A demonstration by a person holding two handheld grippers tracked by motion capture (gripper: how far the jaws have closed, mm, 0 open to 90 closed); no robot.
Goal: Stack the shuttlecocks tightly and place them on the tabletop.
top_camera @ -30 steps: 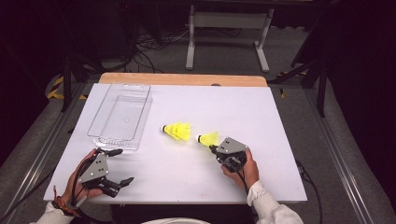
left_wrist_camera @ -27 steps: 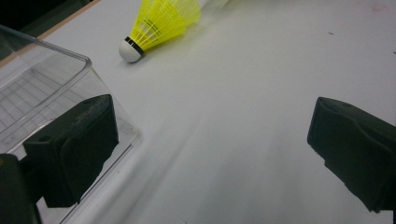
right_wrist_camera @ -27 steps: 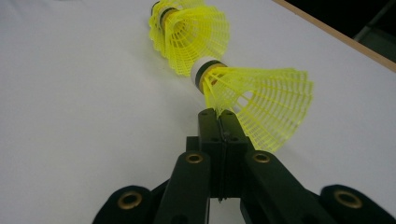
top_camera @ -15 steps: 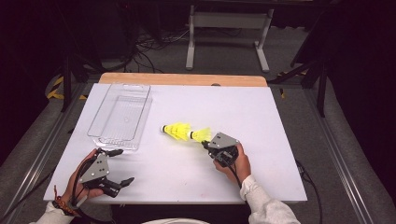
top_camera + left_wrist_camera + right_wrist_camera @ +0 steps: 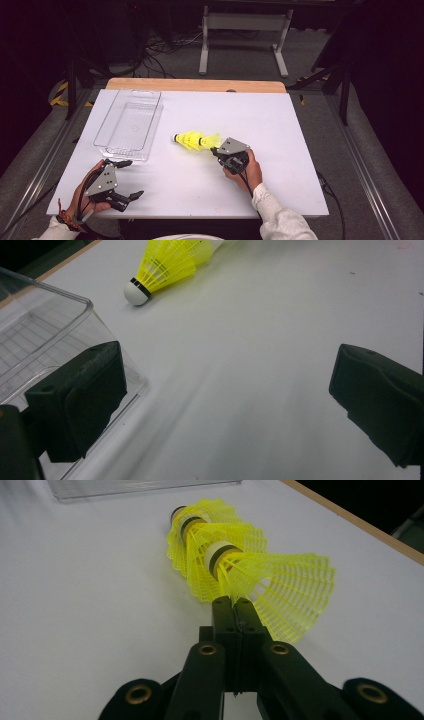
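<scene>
My right gripper is shut on the skirt edge of a yellow shuttlecock, held low over the white table. Its cork nose sits inside the open skirt of another yellow shuttlecock, which lies on the table with its white cork pointing toward the clear plastic container. My left gripper rests open at the table's front left. Its left jaw stands by the container's near corner, and nothing is between the jaws.
A wooden strip runs along the table's far edge. Beyond it are a grey metal stand and cables on the floor. White table surface stretches to the right of the right hand.
My right gripper has carried its shuttlecock leftward, up to the one lying on the table, so the two are now nested. The left gripper has stayed put.
</scene>
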